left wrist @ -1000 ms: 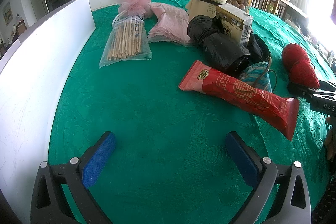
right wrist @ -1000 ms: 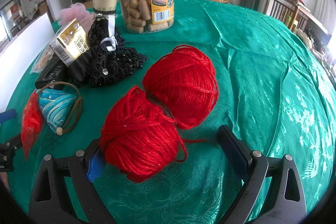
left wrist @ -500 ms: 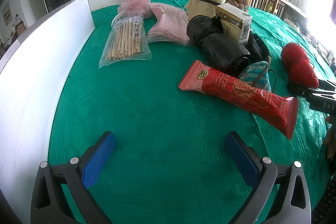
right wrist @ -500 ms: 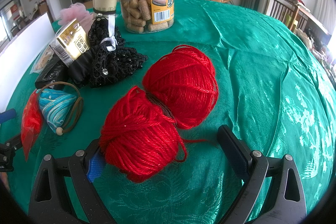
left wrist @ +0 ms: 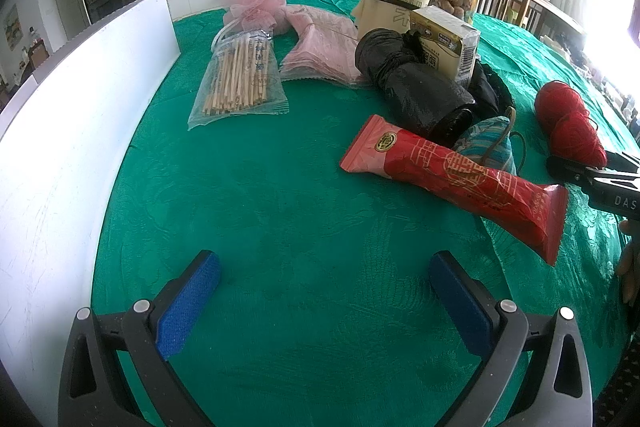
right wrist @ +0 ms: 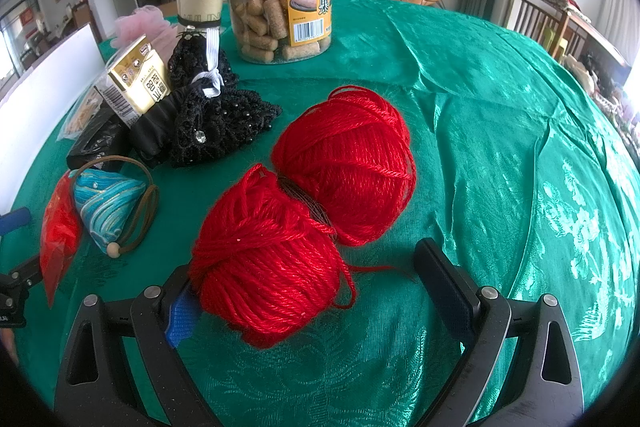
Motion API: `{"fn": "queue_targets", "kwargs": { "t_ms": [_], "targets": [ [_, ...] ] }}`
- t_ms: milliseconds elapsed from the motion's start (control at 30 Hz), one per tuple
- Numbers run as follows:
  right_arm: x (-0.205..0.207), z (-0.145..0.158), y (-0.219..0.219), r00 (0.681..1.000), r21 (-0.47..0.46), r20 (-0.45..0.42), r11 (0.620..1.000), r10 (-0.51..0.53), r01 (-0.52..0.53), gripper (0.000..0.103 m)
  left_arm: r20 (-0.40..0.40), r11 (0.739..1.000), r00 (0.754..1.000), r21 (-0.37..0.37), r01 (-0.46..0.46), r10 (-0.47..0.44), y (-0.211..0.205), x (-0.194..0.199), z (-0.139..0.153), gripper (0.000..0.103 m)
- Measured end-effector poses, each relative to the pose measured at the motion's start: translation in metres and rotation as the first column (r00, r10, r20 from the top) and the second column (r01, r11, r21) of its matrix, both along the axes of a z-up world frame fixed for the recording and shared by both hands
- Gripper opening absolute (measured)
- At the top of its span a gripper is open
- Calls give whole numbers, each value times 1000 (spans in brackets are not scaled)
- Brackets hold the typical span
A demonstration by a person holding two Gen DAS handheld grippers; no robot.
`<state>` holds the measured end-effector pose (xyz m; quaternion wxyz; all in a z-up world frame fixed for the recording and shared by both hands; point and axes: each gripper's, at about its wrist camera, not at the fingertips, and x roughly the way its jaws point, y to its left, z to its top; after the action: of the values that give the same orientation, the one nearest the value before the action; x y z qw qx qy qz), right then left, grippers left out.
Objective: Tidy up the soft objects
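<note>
The table draped in green patterned cloth (right wrist: 500, 115) carries the items. The red twin-ball yarn skein (right wrist: 308, 211) lies near the tabletop's right edge, its near ball touching the left blue pad while the right pad stands clear. The right gripper (right wrist: 304, 287) is wide open, holding nothing. The left gripper (left wrist: 320, 299) is equally wide open over bare cloth, empty. Judgement: the yarn is light, soft and compressible; strands may snag or unwind. Grip across the near ball, or at the narrow waist between the balls, with gentle closure
</note>
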<state>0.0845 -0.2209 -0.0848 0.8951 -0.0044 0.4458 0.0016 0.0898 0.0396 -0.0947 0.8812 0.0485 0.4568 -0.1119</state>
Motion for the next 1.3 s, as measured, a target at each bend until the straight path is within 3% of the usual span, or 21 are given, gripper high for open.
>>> {"fn": "queue_targets", "kwargs": {
  "t_ms": [200,367,467,567,667,733,933,1067,1200,1300],
  "targets": [
    [0,0,0,1000,0,0,1000,0,0,97,-9,1000,1000,-24,-9,9,9,-3,8,103],
    [0,0,0,1000,0,0,1000,0,0,97,43,997,999,-72,-30,33,20,2,34,103],
    [0,0,0,1000,0,0,1000,0,0,97,45,991,997,-121,-52,58,25,21,47,103],
    [0,0,0,1000,0,0,1000,0,0,97,7,989,996,-118,-86,88,25,51,49,103],
    [0,0,0,1000,1,0,1000,0,0,97,-51,986,986,-45,-163,160,28,96,41,103],
    [0,0,0,1000,1,0,1000,0,0,97,-87,979,977,-44,-198,193,34,122,34,102],
    [0,0,0,1000,1,0,1000,0,0,97,-81,954,969,-177,-244,233,51,176,31,102],
    [0,0,0,1000,1,0,1000,0,0,97,-79,950,969,-196,-245,234,49,200,21,102],
    [0,0,0,1000,1,0,1000,0,0,97,-118,934,948,-173,-312,295,57,217,5,101],
    [0,0,0,1000,1,0,1000,0,0,97,-89,952,956,-97,-289,281,52,217,3,101]
  ]
}}
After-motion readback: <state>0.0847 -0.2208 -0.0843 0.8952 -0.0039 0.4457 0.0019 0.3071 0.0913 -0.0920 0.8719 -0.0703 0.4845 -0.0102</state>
